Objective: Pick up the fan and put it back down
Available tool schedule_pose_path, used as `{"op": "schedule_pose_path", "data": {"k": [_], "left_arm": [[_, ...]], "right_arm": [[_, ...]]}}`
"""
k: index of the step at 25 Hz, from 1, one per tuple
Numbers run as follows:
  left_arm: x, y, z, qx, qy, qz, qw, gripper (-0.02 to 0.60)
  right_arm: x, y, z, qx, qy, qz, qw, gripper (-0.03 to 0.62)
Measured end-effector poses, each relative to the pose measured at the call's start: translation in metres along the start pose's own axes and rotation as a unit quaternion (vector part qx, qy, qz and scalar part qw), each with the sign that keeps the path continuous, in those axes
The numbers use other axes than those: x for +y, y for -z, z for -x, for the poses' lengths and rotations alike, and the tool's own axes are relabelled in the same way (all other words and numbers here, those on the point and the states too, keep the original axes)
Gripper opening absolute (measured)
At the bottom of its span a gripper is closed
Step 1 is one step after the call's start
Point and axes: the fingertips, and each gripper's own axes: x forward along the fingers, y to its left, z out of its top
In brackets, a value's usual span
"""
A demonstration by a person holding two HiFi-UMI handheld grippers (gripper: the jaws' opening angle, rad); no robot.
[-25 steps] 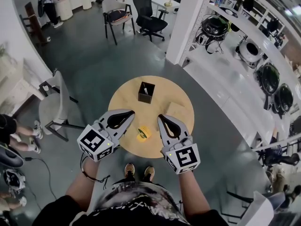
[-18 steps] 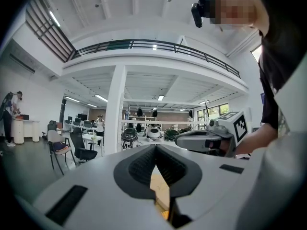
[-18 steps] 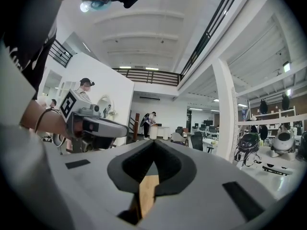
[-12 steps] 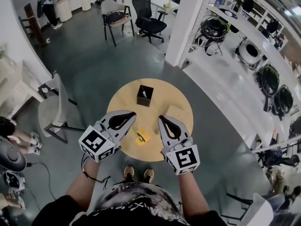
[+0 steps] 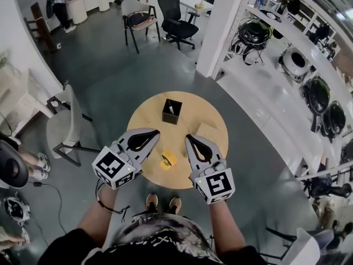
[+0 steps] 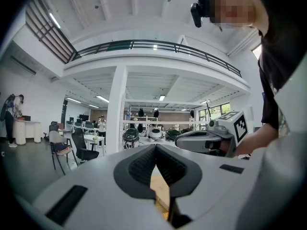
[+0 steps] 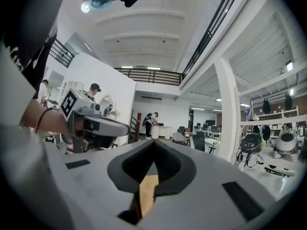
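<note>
Grey polished floor surrounds a round light-wood counter (image 5: 190, 106) that stands directly in front of the person; a white square pillar (image 5: 223, 21) rises beyond it, a black office chair (image 5: 175, 16) stands further back, and a grey chair (image 5: 59, 125) stands to the left of the counter. On the far half of the counter stands an open-topped black square box (image 5: 171, 111) with a pale item inside that cannot be identified. A flat tan square piece (image 5: 207, 131) lies toward the right edge. The small yellow fan (image 5: 168, 159) lies on the counter close to its near edge, in line with the box and well apart from it. The left gripper (image 5: 156, 132) and the right gripper (image 5: 188, 138) are held roughly level on either side of the fan, converging slightly toward the box, and neither touches the fan. The left gripper view shows its fingers clenched tip to tip with nothing between them; only counter wood shows through the hollow behind the tips. The right gripper view shows the same condition: fingers pressed together, empty. Each gripper carries its marker cube at the rear, above the holding hand.
</note>
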Motion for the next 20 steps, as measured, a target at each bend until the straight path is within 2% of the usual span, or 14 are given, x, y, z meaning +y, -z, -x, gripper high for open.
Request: {"op": "schedule_pose_path", "data": {"k": [20], "left_arm": [[0.0049, 0.0015, -0.0059, 0.002, -0.003, -0.001, 1.0, 0.017]], "right_arm": [[-0.0046, 0.0064, -0.0072, 0.008, -0.006, 0.002, 1.0, -0.002]]}}
